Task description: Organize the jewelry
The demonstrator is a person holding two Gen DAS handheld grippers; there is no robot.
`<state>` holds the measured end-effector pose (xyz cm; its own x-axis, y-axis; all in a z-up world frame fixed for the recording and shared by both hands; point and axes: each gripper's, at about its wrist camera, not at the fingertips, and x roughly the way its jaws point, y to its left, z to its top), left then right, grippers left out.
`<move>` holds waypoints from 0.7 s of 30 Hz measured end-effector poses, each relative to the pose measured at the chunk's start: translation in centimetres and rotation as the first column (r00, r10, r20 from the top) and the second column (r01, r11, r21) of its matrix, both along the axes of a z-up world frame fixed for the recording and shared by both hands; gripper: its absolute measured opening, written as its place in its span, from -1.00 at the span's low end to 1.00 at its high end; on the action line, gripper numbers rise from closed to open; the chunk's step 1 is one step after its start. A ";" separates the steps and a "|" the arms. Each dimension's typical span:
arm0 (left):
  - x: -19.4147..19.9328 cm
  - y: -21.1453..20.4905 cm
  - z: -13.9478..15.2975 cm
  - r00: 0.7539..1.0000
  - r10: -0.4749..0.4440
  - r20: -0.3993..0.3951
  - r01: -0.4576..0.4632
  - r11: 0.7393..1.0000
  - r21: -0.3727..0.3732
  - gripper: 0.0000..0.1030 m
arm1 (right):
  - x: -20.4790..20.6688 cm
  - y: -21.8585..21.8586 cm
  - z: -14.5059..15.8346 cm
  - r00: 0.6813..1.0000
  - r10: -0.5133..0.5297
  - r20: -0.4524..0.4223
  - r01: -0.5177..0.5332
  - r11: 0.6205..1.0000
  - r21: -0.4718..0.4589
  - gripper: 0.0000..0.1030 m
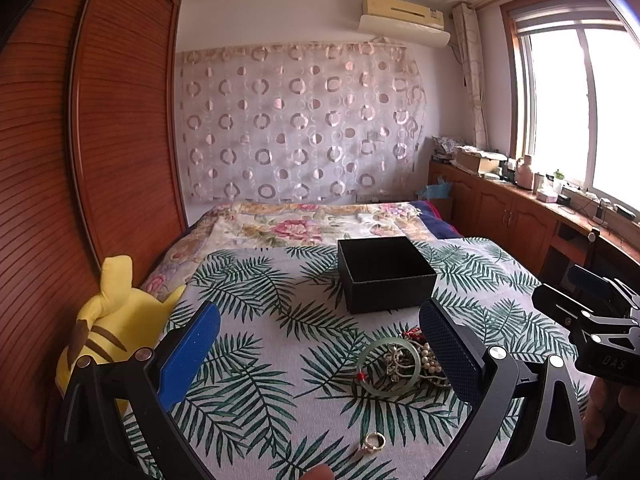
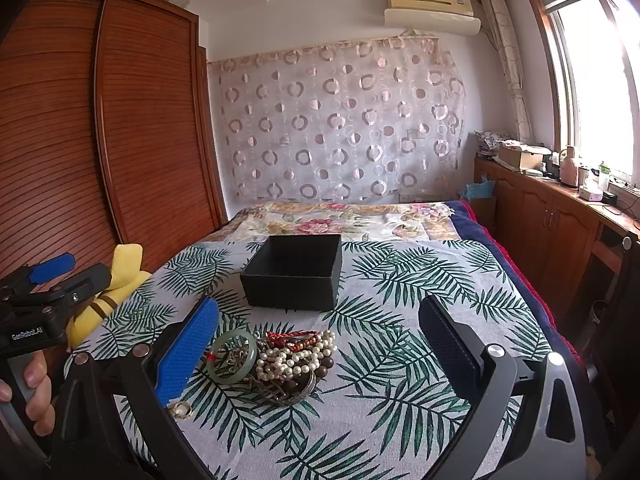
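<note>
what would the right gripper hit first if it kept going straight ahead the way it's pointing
Probably the jewelry pile, pearl and wooden bead strands beside the green jade bangle, lying between the open fingers of the right gripper on the leaf-print bedspread. The open black box sits beyond it. Depth is uncertain.

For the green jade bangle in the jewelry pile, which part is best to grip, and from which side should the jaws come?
Grip the green bangle at its left arc, coming from above with one jaw inside the ring and one outside. It lies nearly flat on the leaf-print bedspread, and its right side touches the pearl strands, so the left rim looks freest. The left gripper and right gripper are both open.
</note>
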<state>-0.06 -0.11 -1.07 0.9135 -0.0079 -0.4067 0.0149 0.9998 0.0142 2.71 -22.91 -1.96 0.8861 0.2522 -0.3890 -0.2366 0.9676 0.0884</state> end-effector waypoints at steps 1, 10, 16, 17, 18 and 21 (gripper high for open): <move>0.0 0.0 -0.1 1.000 0.001 -0.003 -0.001 1.000 0.000 0.88 | 0.0 0.0 0.0 1.000 0.001 -0.002 -0.001 1.000 0.000 0.96; 0.8 0.6 -1.7 0.998 0.001 -0.059 -0.002 1.000 -0.004 0.88 | 0.4 0.3 -1.3 0.999 0.020 -0.029 -0.021 1.000 -0.008 0.96; 1.0 1.1 -3.9 0.991 -0.039 -0.125 0.039 0.999 -0.006 0.88 | 0.3 0.1 -2.6 0.996 0.075 -0.057 -0.075 0.997 -0.004 0.96; 0.9 1.2 -4.4 0.989 -0.053 -0.139 0.052 0.999 -0.008 0.88 | 0.3 0.1 -2.9 0.995 0.080 -0.063 -0.080 0.997 -0.003 0.96; 0.9 1.3 -4.7 0.987 -0.067 -0.149 0.066 0.998 -0.014 0.88 | 0.3 0.0 -3.2 0.994 0.087 -0.072 -0.087 0.996 -0.004 0.96; 1.1 1.2 -6.5 0.970 -0.117 -0.212 0.113 0.993 -0.030 0.88 | 0.4 0.0 -4.2 0.990 0.104 -0.098 -0.106 0.994 -0.010 0.96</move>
<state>1.01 1.10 -7.54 0.7982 -0.1167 -0.5910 0.1307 0.9912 -0.0192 3.14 -22.95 -6.13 0.8128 0.3353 -0.4765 -0.3281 0.9392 0.1011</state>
